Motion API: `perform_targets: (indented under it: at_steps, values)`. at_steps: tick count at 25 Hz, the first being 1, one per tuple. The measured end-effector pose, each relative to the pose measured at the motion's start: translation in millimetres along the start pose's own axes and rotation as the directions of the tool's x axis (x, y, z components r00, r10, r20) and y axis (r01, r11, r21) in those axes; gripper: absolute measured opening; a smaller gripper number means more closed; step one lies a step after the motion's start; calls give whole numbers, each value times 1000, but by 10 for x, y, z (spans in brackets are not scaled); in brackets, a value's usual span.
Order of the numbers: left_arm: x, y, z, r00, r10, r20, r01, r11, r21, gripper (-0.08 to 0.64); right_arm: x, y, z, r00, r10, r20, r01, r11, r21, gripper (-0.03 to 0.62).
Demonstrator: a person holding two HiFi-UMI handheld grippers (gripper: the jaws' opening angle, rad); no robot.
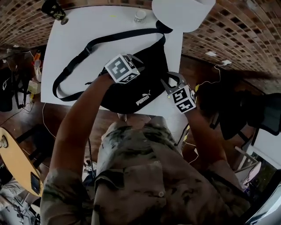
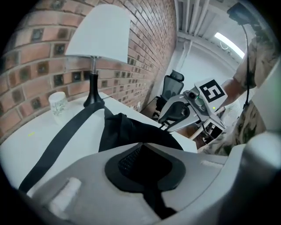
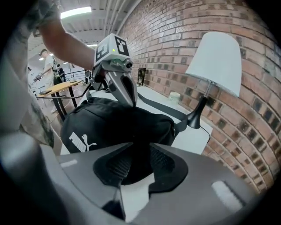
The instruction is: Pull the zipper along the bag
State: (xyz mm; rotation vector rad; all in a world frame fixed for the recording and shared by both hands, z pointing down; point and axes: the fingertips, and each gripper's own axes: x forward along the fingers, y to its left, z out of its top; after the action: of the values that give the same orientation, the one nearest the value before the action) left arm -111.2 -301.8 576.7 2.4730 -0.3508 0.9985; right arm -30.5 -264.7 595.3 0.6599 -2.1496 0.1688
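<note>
A black waist bag (image 1: 136,94) with a white logo lies at the near edge of the white table (image 1: 88,30). Its strap (image 1: 88,48) loops away to the left. My left gripper (image 1: 127,72) bears down on the bag's top; in the left gripper view its jaws (image 2: 145,165) are shut on black bag fabric (image 2: 127,127). My right gripper (image 1: 173,85) sits at the bag's right end. In the right gripper view its pads (image 3: 136,165) stand apart, with the bag (image 3: 114,123) just ahead and nothing pinched. I cannot make out the zipper pull.
A white-shaded lamp (image 1: 182,13) and a small cup (image 1: 140,15) stand at the table's far edge by the brick wall. A black device (image 1: 55,9) sits at the far left corner. A wooden table (image 1: 13,162) is on the left, an office chair (image 2: 173,83) beyond.
</note>
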Motion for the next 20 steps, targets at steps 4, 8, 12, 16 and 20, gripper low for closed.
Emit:
perform_targets:
  at_steps: [4, 8, 12, 16, 20]
  values:
    - [347, 35, 33, 993, -97, -64, 100, 994, 41, 2, 160, -28, -39, 999, -12, -39, 14, 998, 64, 120]
    - [596, 80, -4, 981, -137, -138, 145, 988, 55, 2, 207, 1, -31, 999, -13, -29, 17, 990, 143, 89]
    - [744, 139, -93, 967, -150, -205, 160, 987, 32, 2, 209, 19, -46, 997, -62, -44, 68, 987, 146, 54]
    - [798, 155, -101, 954, -151, -258, 159, 987, 12, 0, 169, 59, -33, 985, -156, -75, 164, 980, 109, 31]
    - [814, 149, -115, 950, -149, -275, 160, 987, 18, 1, 176, 318, -28, 987, -138, -88, 146, 985, 91, 31]
